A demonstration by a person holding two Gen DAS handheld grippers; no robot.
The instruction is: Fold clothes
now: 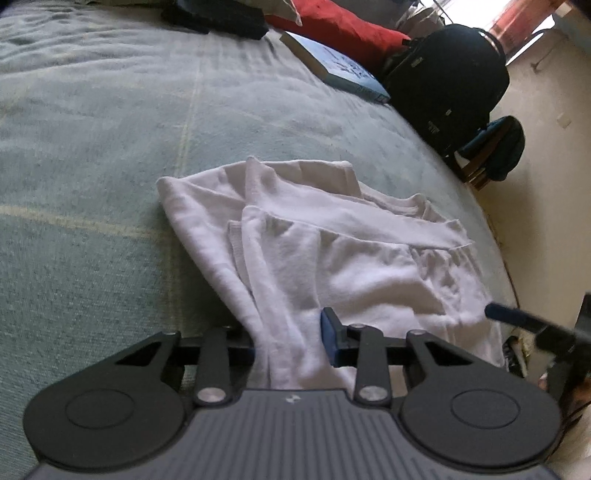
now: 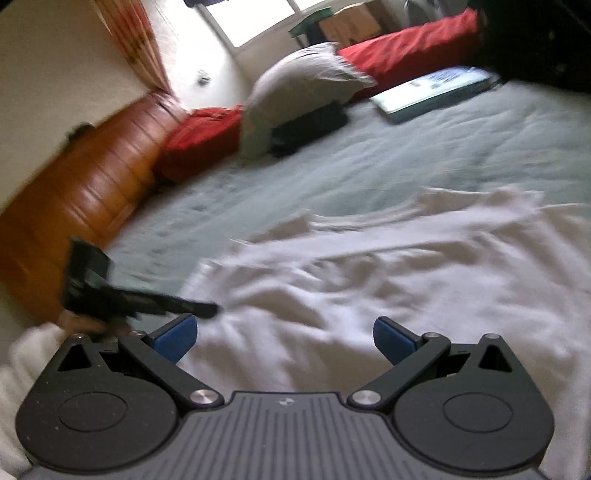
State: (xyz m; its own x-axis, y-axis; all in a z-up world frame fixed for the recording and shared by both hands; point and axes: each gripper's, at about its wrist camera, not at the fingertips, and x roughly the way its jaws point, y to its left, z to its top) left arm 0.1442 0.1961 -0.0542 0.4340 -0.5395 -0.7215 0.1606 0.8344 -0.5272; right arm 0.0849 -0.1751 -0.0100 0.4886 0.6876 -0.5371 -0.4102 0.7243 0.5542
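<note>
A white garment [image 1: 332, 251] lies partly folded near the edge of the grey-green bedspread [image 1: 92, 147]. My left gripper [image 1: 291, 347] is at its near edge. A bunched fold of the cloth fills the gap between the jaws, hiding the left pad and touching the blue right pad [image 1: 334, 339]. In the right wrist view the same garment [image 2: 388, 266] spreads out blurred beneath my right gripper [image 2: 284, 339]. That gripper hangs open over the cloth with nothing gripped. The left gripper [image 2: 110, 295] shows there at the garment's left edge.
A blue book [image 1: 340, 66], red pillows [image 1: 343, 29] and dark folded clothes [image 1: 218, 18] lie at the far end of the bed. A grey pillow [image 2: 295, 88] is there too. A black backpack [image 1: 447, 81] stands beside the bed edge. Brown furniture [image 2: 81, 184] borders the left.
</note>
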